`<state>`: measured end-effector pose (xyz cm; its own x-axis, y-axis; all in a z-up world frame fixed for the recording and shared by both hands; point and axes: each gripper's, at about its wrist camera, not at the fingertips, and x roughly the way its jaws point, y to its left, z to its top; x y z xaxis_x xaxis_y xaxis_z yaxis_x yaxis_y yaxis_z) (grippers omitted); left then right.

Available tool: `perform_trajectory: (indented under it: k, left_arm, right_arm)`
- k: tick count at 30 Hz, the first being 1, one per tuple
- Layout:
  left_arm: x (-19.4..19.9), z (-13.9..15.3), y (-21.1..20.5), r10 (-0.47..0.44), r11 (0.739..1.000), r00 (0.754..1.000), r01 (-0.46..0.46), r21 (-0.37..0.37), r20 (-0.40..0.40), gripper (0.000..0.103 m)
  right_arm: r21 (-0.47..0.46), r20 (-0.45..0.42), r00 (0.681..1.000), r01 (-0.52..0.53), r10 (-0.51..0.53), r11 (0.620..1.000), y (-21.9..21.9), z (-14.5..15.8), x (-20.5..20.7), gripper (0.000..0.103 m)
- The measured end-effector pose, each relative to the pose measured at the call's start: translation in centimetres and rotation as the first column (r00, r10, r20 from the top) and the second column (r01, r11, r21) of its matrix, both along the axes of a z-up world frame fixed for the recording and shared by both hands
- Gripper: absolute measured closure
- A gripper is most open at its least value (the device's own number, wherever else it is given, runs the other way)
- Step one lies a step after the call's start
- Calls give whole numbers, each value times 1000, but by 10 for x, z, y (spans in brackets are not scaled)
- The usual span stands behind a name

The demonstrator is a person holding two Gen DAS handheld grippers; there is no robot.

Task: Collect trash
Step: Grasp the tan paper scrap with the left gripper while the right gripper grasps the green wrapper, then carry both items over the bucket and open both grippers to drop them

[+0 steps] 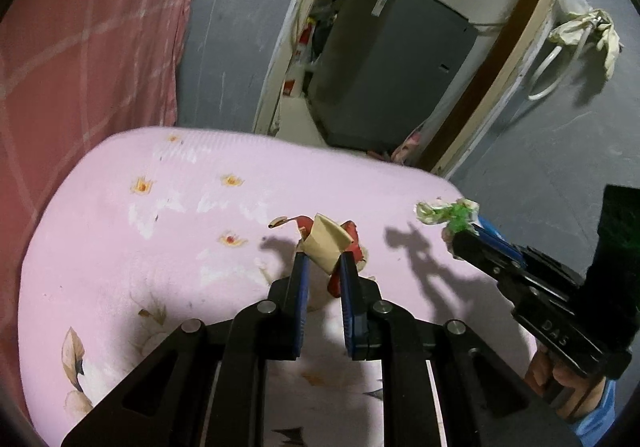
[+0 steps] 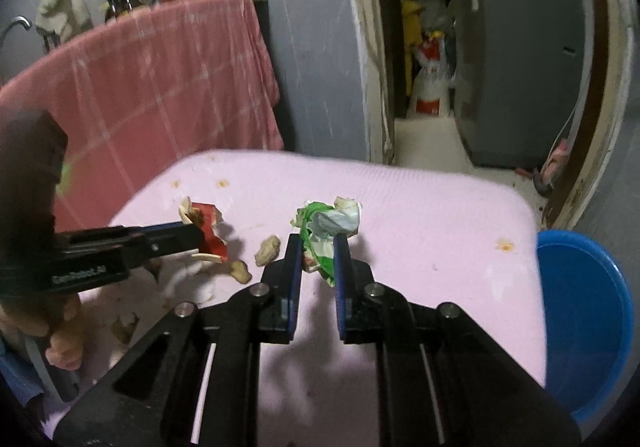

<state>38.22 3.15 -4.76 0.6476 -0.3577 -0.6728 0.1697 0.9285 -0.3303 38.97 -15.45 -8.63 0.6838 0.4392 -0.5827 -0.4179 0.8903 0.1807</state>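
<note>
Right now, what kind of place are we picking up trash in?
Probably a small, lived-in home. A table under a pink floral cloth, a pink checked cloth draped below shelves of bottles, and a doorway to a cluttered storeroom with a grey appliance.

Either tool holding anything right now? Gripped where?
Left tool pinches the red-and-tan wrapper at its lower end; right tool clamps the green-and-white wrapper mid-body.

A: Table cover (image 1: 168,231): pale pink, orange-and-white flower print. Cloth (image 1: 80,47) behind the table cover: dusty red, pale grid lines.

B: Wrapper (image 1: 332,243) on the table cover: red and tan. Second wrapper (image 2: 326,231): green and white. Basin (image 2: 584,319) beside the table cover: blue. Finger pads (image 2: 295,279): blue on black.
</note>
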Motion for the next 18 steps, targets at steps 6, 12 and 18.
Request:
perform_trajectory:
  k: [6, 12, 18]
  left_arm:
    - [-11, 24, -25, -10, 1000, 992, 8, 12, 123, 91]
    - [-16, 53, -65, -50, 999, 961, 50, 7, 274, 91]
    - [-14, 68, -103, -99, 994, 922, 110, -10, 375, 91]
  right_arm:
    - [26, 145, 987, 72, -75, 997, -23, 23, -29, 88]
    - [66, 335, 923, 175, -186, 982, -61, 52, -60, 88]
    - [76, 437, 855, 276, -281, 958, -93, 70, -79, 88]
